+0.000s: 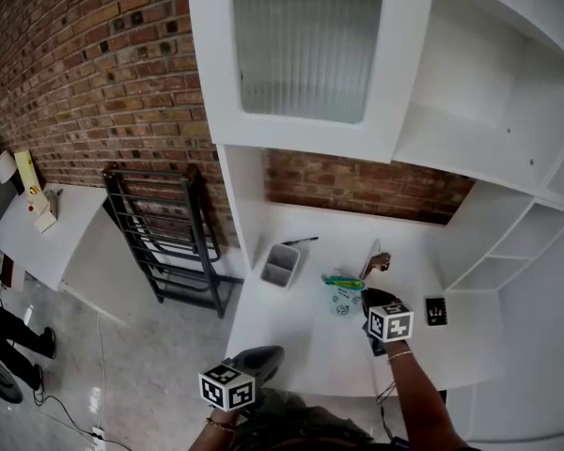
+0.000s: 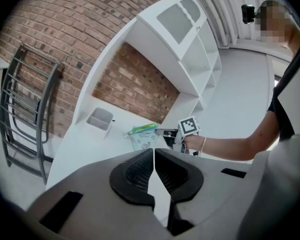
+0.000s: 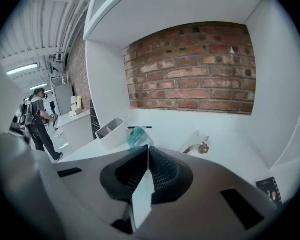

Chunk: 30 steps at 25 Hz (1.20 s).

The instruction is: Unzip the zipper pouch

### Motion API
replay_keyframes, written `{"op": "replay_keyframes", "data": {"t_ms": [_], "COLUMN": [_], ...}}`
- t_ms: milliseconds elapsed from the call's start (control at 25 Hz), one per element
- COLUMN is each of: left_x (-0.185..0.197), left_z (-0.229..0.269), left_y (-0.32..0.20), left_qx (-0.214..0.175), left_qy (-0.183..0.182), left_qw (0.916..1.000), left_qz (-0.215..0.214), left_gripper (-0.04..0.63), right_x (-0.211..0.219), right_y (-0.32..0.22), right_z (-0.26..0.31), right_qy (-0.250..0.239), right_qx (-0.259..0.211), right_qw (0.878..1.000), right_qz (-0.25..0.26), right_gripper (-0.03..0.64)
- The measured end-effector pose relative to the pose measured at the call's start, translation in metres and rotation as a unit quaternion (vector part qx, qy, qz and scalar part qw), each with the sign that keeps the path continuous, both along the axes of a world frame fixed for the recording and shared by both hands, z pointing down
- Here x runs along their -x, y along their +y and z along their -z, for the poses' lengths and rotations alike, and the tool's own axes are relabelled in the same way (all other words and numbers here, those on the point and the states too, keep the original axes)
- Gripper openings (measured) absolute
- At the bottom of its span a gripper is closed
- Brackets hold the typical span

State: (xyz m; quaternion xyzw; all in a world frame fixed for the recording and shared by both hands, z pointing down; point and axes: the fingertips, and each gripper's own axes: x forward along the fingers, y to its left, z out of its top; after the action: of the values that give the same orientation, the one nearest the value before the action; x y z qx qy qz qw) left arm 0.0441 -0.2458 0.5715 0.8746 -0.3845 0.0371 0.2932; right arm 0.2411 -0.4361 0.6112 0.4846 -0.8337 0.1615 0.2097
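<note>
Desk job: a person stands at a white desk (image 1: 291, 346) built in under white shelving (image 1: 508, 139) and a brick wall (image 1: 75, 73), w/ a two-jaw gripper in each hand.

The right gripper (image 1: 365, 295), centre-right of the head view, is out over the desk, tips just beside the zipper pouch (image 1: 341, 294). The pouch is pale and printed, w/ a green zip strip along its top, and lies flat on the desk near frame centre. In the right gripper view the jaws are pressed together, pads meeting along one seam w/ nothing seen btwn them. The pouch shows just past the tips, slightly left of the seam. Whether the tips actually touch it can't be told.

The left gripper (image 1: 274, 353), lower centre-left of the head view, hangs near the desk's front corner, well apart from the pouch. In the left gripper view its jaws are also closed tight on nothing, w/ the pouch and the other gripper in mid-frame beyond them.

Also on the desk:
- a white open bin (image 1: 280, 264), left of the pouch
- a black pen (image 1: 301, 241), behind the bin toward the wall
- a small metal fitting (image 1: 376, 261), upper right of the pouch

A black metal rack (image 1: 160, 233) leans on the brick at the frame's left.
</note>
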Motion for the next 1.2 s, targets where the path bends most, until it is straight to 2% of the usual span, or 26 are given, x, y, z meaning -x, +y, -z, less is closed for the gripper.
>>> {"op": "replay_keyframes", "data": {"t_ms": [520,760,880,1000,1200], "left_x": [-0.011,-0.019,-0.026,-0.032,-0.036], "left_z": [-0.009,-0.011,-0.01,-0.01,-0.012], "left_y": [0.004,0.003,0.004,0.003,0.003], "left_qx": [0.012,0.014,0.015,0.013,0.004], "left_qy": [-0.008,-0.01,-0.011,-0.011,-0.028], "left_qw": [0.9998,0.9995,0.9992,0.9988,0.9981], "left_qz": [-0.015,-0.025,-0.035,-0.046,-0.054], "left_gripper": [0.009,0.009,0.009,0.009,0.009], "right_x": [-0.062,-0.086,-0.092,-0.098,-0.104], "right_y": [0.044,0.059,0.067,0.077,0.095], "right_z": [-0.067,-0.08,-0.081,-0.08,-0.064], "right_qy": [-0.031,-0.083,-0.091,-0.091,-0.093], "right_qx": [0.083,0.108,0.118,0.115,0.08], "right_qw": [0.992,0.98,0.978,0.977,0.975], "right_qz": [-0.095,-0.143,-0.145,-0.152,-0.187], "right_gripper": [0.008,0.018,0.141,0.153,0.172]}}
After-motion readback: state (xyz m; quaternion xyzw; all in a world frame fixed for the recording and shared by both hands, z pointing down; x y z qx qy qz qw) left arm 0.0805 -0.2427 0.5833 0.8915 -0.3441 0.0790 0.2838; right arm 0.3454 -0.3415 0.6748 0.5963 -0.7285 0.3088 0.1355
